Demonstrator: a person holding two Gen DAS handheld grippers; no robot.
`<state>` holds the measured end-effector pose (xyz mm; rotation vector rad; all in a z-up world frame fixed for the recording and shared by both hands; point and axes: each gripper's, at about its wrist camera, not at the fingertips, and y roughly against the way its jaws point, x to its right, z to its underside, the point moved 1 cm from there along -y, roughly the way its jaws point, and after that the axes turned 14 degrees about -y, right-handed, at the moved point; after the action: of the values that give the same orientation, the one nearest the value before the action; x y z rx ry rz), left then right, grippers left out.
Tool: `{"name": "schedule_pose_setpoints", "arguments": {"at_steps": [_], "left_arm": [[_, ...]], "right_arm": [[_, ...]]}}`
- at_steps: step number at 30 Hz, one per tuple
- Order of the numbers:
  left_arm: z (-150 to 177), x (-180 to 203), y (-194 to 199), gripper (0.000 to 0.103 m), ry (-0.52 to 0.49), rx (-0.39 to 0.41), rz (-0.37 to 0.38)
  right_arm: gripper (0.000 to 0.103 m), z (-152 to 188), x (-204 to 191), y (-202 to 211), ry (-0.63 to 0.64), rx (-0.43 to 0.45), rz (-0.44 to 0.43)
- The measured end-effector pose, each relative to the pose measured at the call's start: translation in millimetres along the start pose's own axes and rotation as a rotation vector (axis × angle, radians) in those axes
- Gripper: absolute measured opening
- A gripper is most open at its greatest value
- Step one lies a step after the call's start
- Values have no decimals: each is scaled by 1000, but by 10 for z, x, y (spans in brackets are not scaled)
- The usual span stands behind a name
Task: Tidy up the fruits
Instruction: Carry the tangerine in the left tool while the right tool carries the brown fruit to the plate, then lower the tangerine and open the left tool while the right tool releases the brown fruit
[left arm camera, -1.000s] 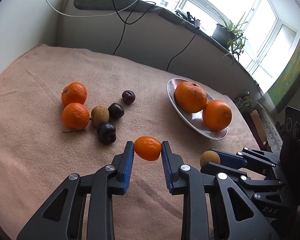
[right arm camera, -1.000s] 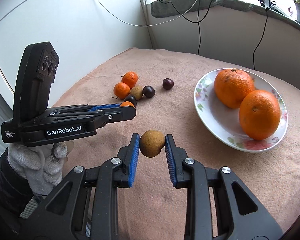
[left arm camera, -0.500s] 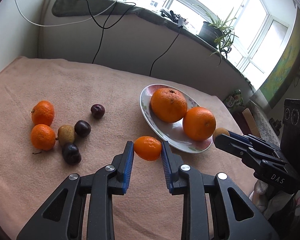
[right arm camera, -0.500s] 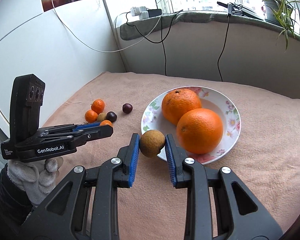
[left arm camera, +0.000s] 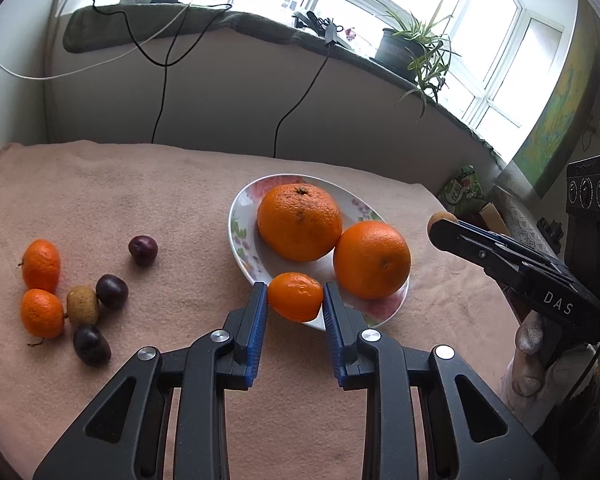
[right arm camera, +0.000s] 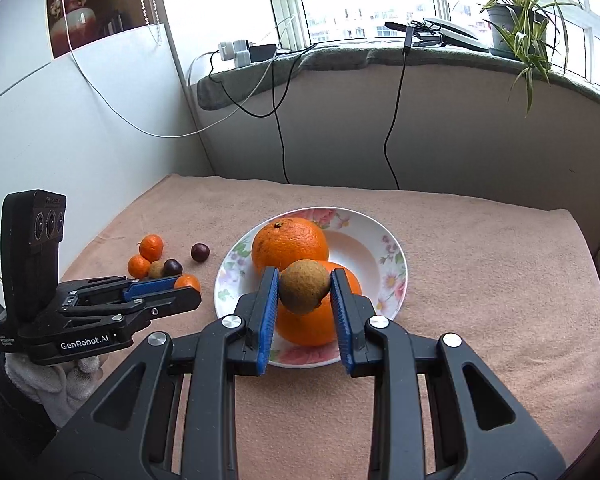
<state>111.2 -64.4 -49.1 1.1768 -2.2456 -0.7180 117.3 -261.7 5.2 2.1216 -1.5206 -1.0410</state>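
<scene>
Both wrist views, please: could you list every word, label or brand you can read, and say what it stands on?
"DAS": white letters on the side of the right gripper.
"GenRobot.AI": label on the side of the left gripper.
Small white print left of that label: too small to read.
Green packet beyond the table: print too blurred to read.

Home room, potted plant on windowsill, cloth-covered table

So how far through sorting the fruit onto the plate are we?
Two big oranges already sit on the plate. The left gripper holds a mandarin, the right gripper a brown fruit. Six small fruits remain on the cloth.
</scene>
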Motion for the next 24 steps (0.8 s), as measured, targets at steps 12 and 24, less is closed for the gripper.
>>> {"name": "schedule_pose_setpoints", "arguments": {"at_steps": [12,24], "left_arm": [[-86,149,-155,26,-80,-21,-54],[-104,250,-234,26,-140,-38,-79]], "right_arm": [[27,-177,285,-208,-47,-12,40],[27,-285,388,-447,-57,-40,70]]}}
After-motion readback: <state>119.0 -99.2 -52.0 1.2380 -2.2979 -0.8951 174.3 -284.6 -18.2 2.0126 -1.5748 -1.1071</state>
